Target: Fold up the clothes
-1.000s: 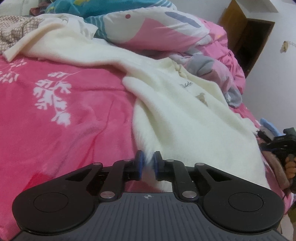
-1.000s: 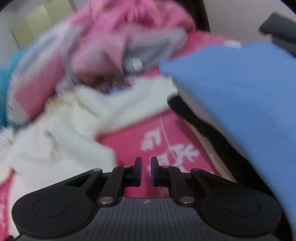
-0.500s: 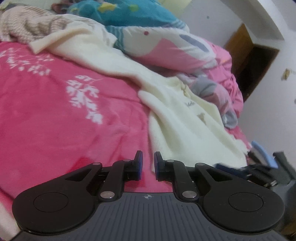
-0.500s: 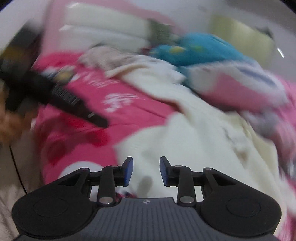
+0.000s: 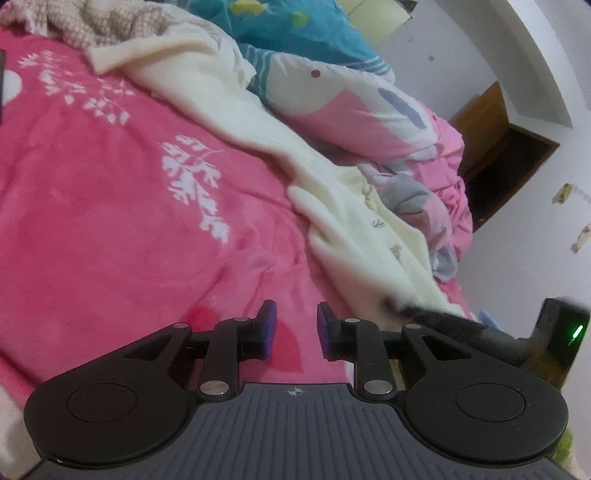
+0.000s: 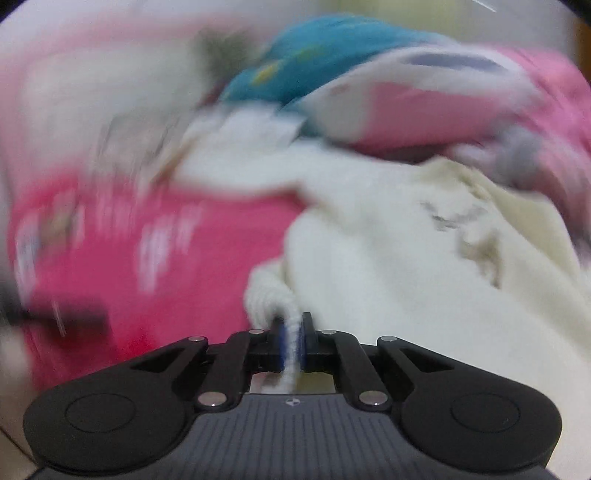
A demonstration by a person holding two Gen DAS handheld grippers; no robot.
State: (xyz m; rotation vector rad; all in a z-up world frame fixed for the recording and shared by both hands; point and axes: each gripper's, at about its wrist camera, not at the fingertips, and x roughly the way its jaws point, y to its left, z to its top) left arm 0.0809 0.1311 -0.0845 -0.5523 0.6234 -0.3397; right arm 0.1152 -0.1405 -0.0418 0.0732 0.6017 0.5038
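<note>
Right gripper (image 6: 292, 341): clenched on a rolled edge of the cream sweater (image 6: 388, 280); the fabric is pinched between the two blue pads and a strip of it hangs down behind them. Picture heavily blurred.

Left gripper (image 5: 292, 332): released, fingers apart with nothing between them; it hangs over the pink bedspread (image 5: 110, 229), just left of the sweater's near end.

Cream sweater (image 5: 354, 236): lies stretched on the bed, running from the near right corner up and away to the far left. One long sleeve (image 5: 207, 85) reaches toward the far left, its cuff flat on the bedspread. Small dark embroidered marks show on the body near the buttons. In the left wrist view the near end of the sweater is met by a dark blurred object at the right edge; it cannot be made out clearly.

Pink bedspread: white leaf sprigs (image 5: 195, 188) printed on it; some wrinkles in front of the left gripper.

Quilt (image 5: 369, 107): bunched, pink and white with grey patches, lying beyond the sweater and touching it along its far side.

Teal pillow (image 5: 295, 33): behind the quilt, with yellow and green spots.

Beige knit (image 5: 99, 22): crumpled at the far left, beside the sleeve's cuff.

Wooden cabinet (image 5: 502, 147): against the white wall at right, dark opening facing the bed.
</note>
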